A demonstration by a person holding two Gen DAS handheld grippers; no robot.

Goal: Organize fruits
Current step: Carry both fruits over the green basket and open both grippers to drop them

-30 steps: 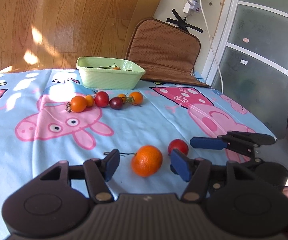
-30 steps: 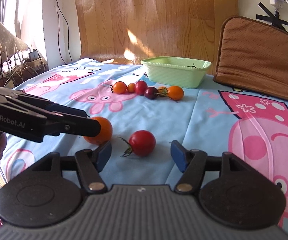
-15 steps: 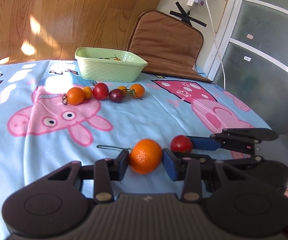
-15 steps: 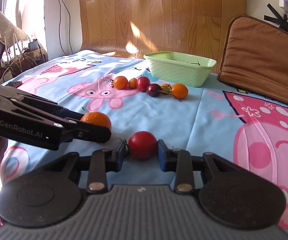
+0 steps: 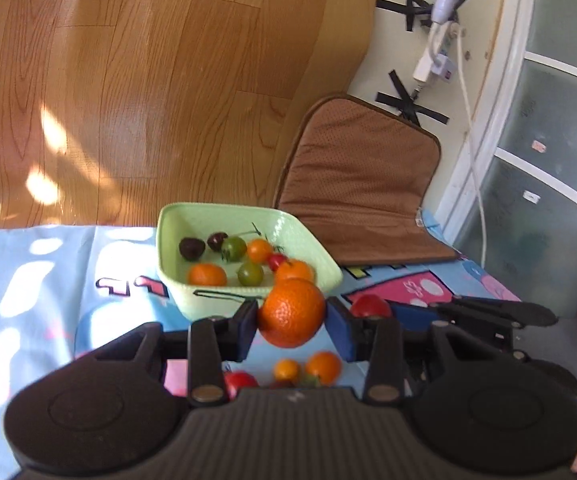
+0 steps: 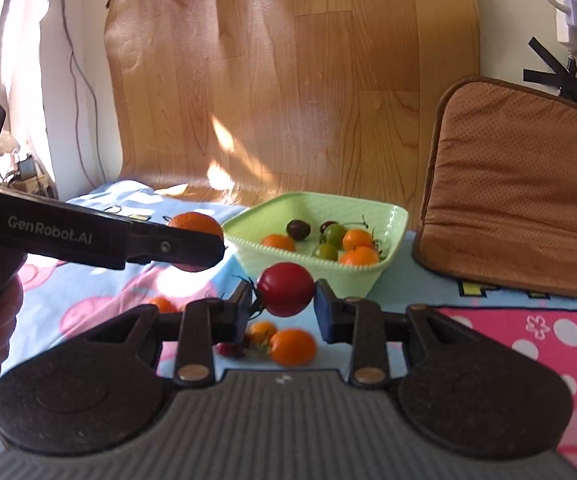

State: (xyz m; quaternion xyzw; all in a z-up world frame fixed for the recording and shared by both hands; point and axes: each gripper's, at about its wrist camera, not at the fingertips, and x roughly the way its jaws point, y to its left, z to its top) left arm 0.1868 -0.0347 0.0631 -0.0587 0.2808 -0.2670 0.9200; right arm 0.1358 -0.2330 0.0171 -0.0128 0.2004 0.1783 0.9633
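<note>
My left gripper (image 5: 291,326) is shut on an orange (image 5: 290,312) and holds it in the air just in front of the green basket (image 5: 224,296). My right gripper (image 6: 284,304) is shut on a red tomato (image 6: 285,289), also lifted near the basket's (image 6: 352,276) front wall. The basket holds several small tomatoes, orange, green and dark. The left gripper with the orange (image 6: 194,222) shows at the left of the right wrist view. The red tomato (image 5: 369,305) also shows in the left wrist view.
Several small tomatoes (image 5: 322,366) lie on the cartoon-pig tablecloth (image 6: 528,320) below both grippers (image 6: 291,346). A brown cushion (image 5: 360,184) leans against the wall behind the basket. A white cable and plug (image 5: 436,64) hang at the right.
Both grippers have lifted their fruit off the cloth and moved forward toward the basket. The row of small tomatoes now lies beneath them.
</note>
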